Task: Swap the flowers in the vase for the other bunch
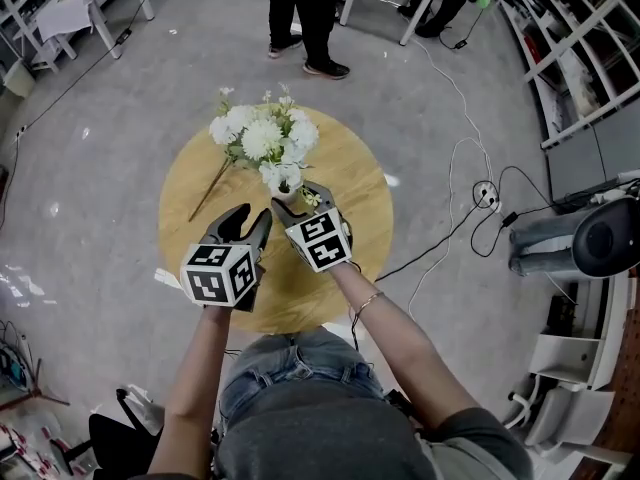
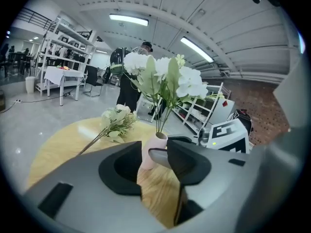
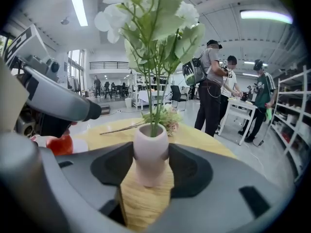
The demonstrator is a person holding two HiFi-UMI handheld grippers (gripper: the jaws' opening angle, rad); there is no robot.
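A small pink vase (image 1: 288, 187) (image 3: 151, 154) stands near the middle of the round wooden table (image 1: 345, 168) with white flowers (image 1: 266, 138) (image 3: 155, 18) in it. My right gripper (image 1: 297, 199) (image 3: 151, 162) is shut on the vase, a pad pressing on each side. The other bunch (image 2: 116, 121) lies flat on the table left of the vase, its long stem (image 1: 211, 191) pointing toward me. My left gripper (image 1: 253, 219) (image 2: 154, 153) is open and holds nothing, just short of the vase (image 2: 154, 145) and beside the right gripper's finger.
People (image 1: 305, 18) stand on the floor beyond the table's far edge. Cables and a power strip (image 1: 483, 194) lie on the floor to the right. White tables and shelving (image 1: 570, 38) line the room's edges.
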